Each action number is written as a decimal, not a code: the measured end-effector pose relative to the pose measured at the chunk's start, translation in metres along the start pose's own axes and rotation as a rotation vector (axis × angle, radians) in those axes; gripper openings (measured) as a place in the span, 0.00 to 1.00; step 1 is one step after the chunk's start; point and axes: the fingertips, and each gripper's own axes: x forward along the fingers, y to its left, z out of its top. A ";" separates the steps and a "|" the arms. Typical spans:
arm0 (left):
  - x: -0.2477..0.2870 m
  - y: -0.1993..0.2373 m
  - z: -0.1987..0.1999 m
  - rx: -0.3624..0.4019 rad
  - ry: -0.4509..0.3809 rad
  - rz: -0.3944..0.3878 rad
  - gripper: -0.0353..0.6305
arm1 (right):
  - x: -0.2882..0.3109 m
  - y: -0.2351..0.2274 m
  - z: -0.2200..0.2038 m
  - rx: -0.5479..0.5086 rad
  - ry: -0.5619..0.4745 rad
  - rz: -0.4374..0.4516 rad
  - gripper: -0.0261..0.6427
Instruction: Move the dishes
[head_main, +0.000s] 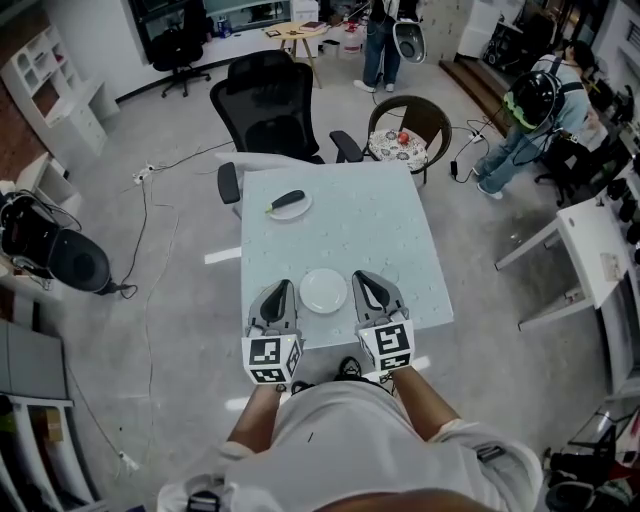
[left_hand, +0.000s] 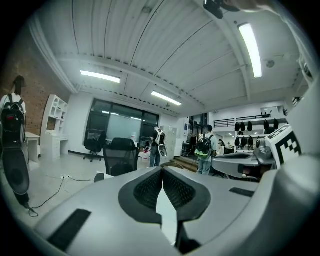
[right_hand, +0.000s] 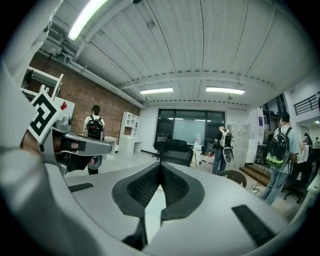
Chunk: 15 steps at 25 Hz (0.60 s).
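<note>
Your table is a square, pale blue-green top with a dotted texture, standing on a grey polished floor with loose cables trailing across it. Near edge, centre: an empty round white plate. Far left corner: a second white plate carrying a dark elongated item; too small to tell what it is. Your left gripper and right gripper sit either side of the empty plate, over the near edge and pointing away from you; the head view does not settle whether either touches it. Left gripper view: the ribbed black pads are pressed together, with nothing between them. Right gripper view: the same, pads closed on each other and empty. Both cameras look level across the room. Beyond the table stands a black mesh office chair, and beside it a round brown wicker chair with a patterned cushion. There is a white desk to your right and white cubby shelving at the far left. A brick wall runs down one side. The ceiling is ribbed white with strip lights. Several people with backpacks stand about, one near the brick wall and one by the steps.
</note>
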 end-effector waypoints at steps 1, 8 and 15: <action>0.002 -0.001 0.000 0.000 0.000 -0.003 0.09 | 0.001 -0.002 0.001 -0.001 -0.003 0.000 0.04; 0.011 -0.008 0.002 0.024 -0.012 -0.026 0.09 | 0.004 -0.010 -0.004 -0.017 -0.001 -0.011 0.04; 0.012 -0.007 0.003 0.041 -0.005 -0.042 0.09 | 0.009 -0.006 0.000 -0.013 -0.004 -0.007 0.04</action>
